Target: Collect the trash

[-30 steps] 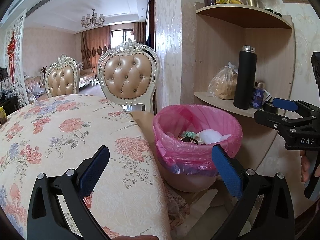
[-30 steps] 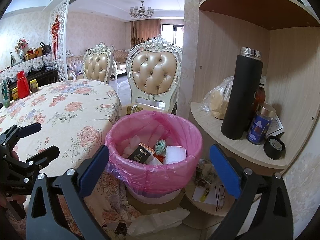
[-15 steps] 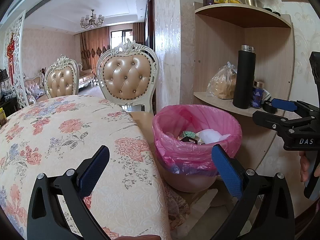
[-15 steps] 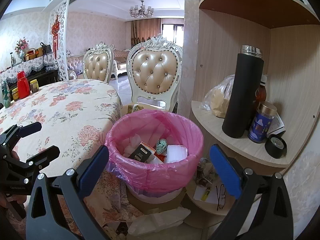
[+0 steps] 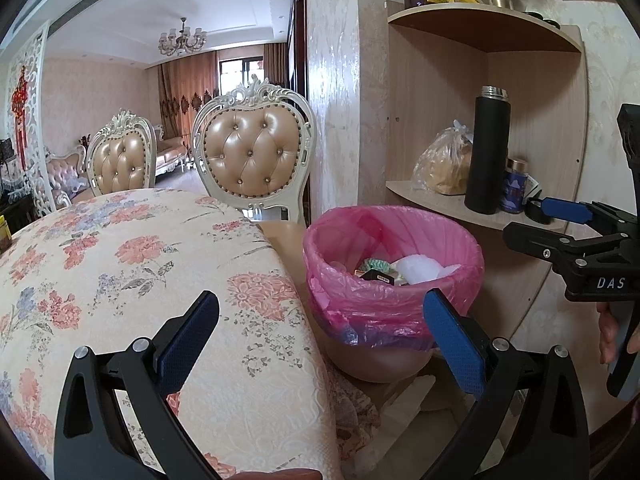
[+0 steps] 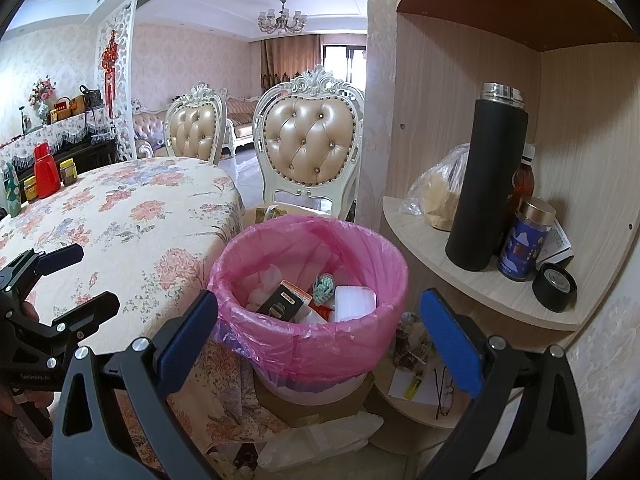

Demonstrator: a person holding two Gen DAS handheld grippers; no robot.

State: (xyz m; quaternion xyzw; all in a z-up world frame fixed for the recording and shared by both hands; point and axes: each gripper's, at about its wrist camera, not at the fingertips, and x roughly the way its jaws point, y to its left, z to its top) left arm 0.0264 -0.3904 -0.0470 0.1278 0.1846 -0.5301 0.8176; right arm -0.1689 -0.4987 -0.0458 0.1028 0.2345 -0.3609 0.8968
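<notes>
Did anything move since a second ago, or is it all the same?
Almost nothing moved. Both cameras drifted only a tiny bit. The left gripper and right gripper stay open and empty, and the pink-lined trash bin with its trash sits where it was.

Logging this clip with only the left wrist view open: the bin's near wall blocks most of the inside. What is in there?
Observer: In the right wrist view, the pink-lined bin holds a dark box with an orange edge, a white block and a small green knitted item.
Operator: Is the right gripper carrying anything?
Observer: No, the right gripper is open and empty, just short of the bin.
Operator: Anything under the shelf?
Observer: Yes, glasses and a yellow lighter lie on a lower shelf.
</notes>
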